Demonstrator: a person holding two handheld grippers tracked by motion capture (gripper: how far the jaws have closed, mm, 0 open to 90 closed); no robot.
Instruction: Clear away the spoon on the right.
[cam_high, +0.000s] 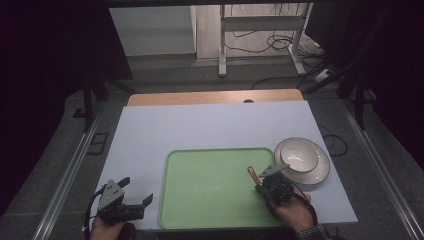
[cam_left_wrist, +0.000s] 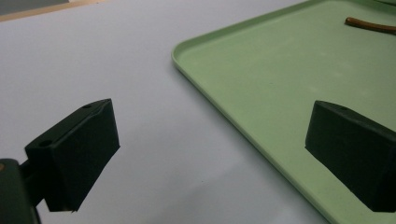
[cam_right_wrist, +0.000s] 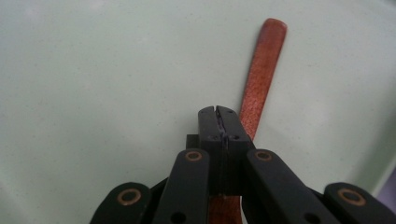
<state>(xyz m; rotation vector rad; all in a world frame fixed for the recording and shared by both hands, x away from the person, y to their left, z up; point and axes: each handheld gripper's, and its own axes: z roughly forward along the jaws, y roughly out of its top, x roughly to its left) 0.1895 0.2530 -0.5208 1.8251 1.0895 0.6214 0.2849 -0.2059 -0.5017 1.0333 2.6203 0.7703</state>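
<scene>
A flat reddish-brown wooden stick (cam_right_wrist: 261, 70) runs under my right gripper (cam_right_wrist: 218, 116), whose jaws are pressed together on it over the green tray (cam_right_wrist: 93, 70). From above, my right gripper (cam_high: 260, 185) is at the tray's (cam_high: 210, 185) right side, and the stick (cam_high: 252, 174) pokes out ahead of it. My left gripper (cam_high: 137, 190) rests on the white table near the front left corner, just left of the tray. It (cam_left_wrist: 210, 154) is open with nothing between its fingers. Past it lie the tray (cam_left_wrist: 280, 70) and the far-off stick (cam_left_wrist: 371, 25).
A pale bowl (cam_high: 297, 156) stands on a plate (cam_high: 320, 172) right of the tray, close to my right gripper. The white table (cam_high: 200, 125) stretches back to a wooden strip (cam_high: 215, 96). Beyond it stand a metal frame and floor cables.
</scene>
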